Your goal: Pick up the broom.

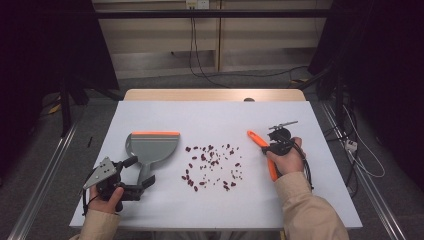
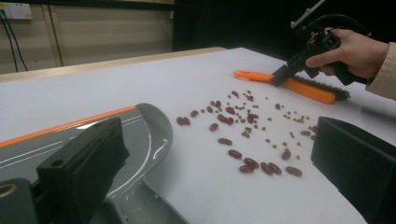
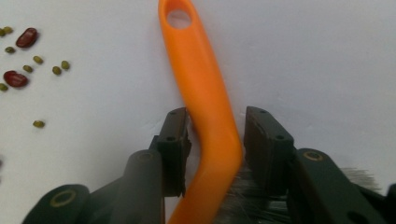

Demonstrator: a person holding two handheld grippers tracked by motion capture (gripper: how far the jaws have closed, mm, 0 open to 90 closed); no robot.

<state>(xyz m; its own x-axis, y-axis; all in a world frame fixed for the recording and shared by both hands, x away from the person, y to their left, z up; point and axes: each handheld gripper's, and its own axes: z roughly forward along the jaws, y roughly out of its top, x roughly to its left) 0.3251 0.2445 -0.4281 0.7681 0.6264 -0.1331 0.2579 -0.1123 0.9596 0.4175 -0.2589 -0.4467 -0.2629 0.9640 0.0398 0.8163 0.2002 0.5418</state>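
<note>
A grey dustpan [image 1: 152, 145] with an orange lip lies left of centre on the white table. My left gripper [image 1: 139, 172] is open, its jaws set wide on either side of the dustpan's handle [image 2: 144, 205]. Dark red and small green beans [image 1: 212, 165] are scattered mid-table. To their right lies an orange-handled brush [image 1: 260, 142]. My right gripper [image 3: 215, 114] straddles the brush handle [image 3: 205, 93], with a narrow gap at each jaw. The handle rests on the table and the dark bristles [image 3: 252, 198] sit behind the jaws.
The white board [image 1: 320, 200] ends in a wooden table edge [image 1: 215, 95] at the far side. Metal rails run along both sides on the floor, and cables trail at the right. Bare board lies in front of and beyond the beans.
</note>
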